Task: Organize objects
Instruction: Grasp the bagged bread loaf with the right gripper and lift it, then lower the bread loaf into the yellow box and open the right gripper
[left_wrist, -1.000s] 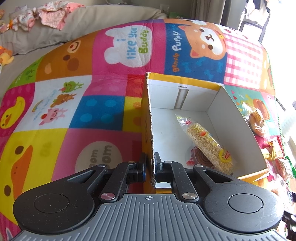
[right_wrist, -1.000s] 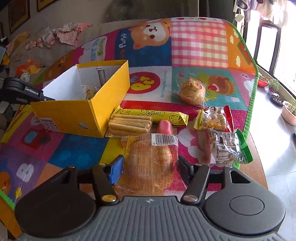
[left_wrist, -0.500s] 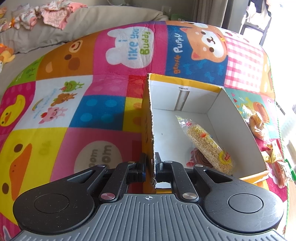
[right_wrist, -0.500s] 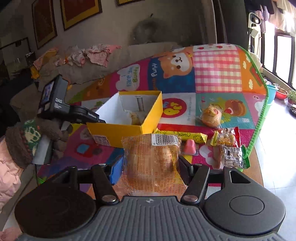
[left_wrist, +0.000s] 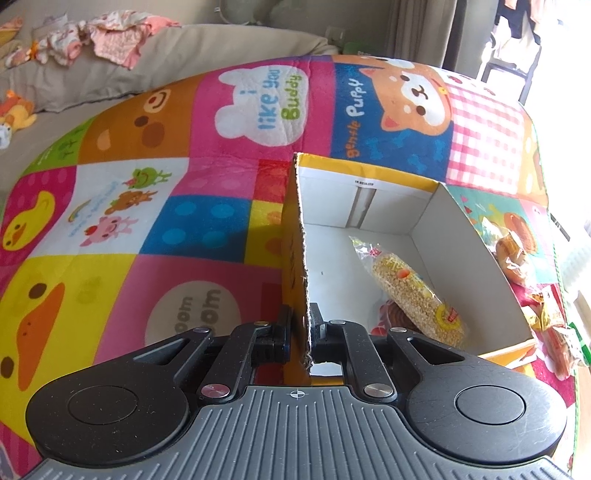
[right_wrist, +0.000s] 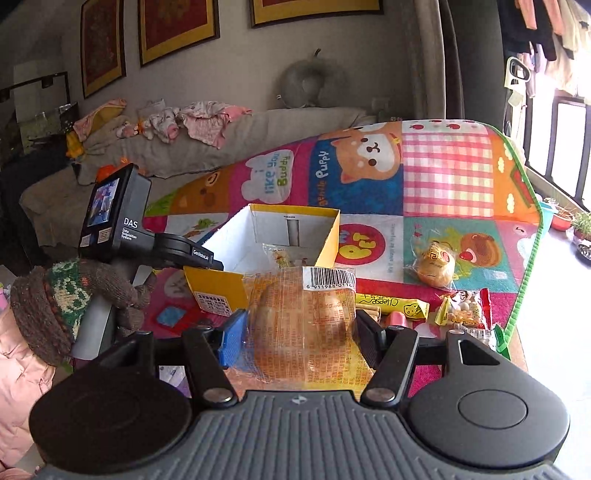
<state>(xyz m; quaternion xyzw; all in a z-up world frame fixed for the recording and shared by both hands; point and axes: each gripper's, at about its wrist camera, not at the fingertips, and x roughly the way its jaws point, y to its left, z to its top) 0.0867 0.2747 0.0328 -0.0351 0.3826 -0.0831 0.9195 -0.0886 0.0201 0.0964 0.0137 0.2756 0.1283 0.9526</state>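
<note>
Two tools share the work at this moment. The left tool (left_wrist: 299, 325) is pressed together on the near end of a side wall of the yellow box (left_wrist: 476, 251), one finger outside the cardboard and one inside, which anchors the box on the patchwork mat (left_wrist: 147, 221). The right tool (right_wrist: 299, 332) pinches a wrapped bread packet (right_wrist: 299, 325) across its width, its jaws about half spread around it, and holds it above the mat, on the near side of the box (right_wrist: 325, 236).

By my reading, the step in hand is carrying this packet over the near wall and dropping it inside. A sesame-coloured snack bar (left_wrist: 413, 291) already lies in the box along its right side, with another wrapper partly hidden under it, so the bare white floor on the left is the better landing place.

To do it well, the packet should clear the near rim before it goes down, since the soft wrapper hangs below the fingers and could catch on the cardboard. The pinch on the wall should stay firm, because the box is light and a nudge would slide it. Letting go low, near the floor, keeps the packet flat. Several loose snacks, among them a yellow cheese stick pack (right_wrist: 391, 304) and a round bun (right_wrist: 434, 266), wait on the mat to the right.
</note>
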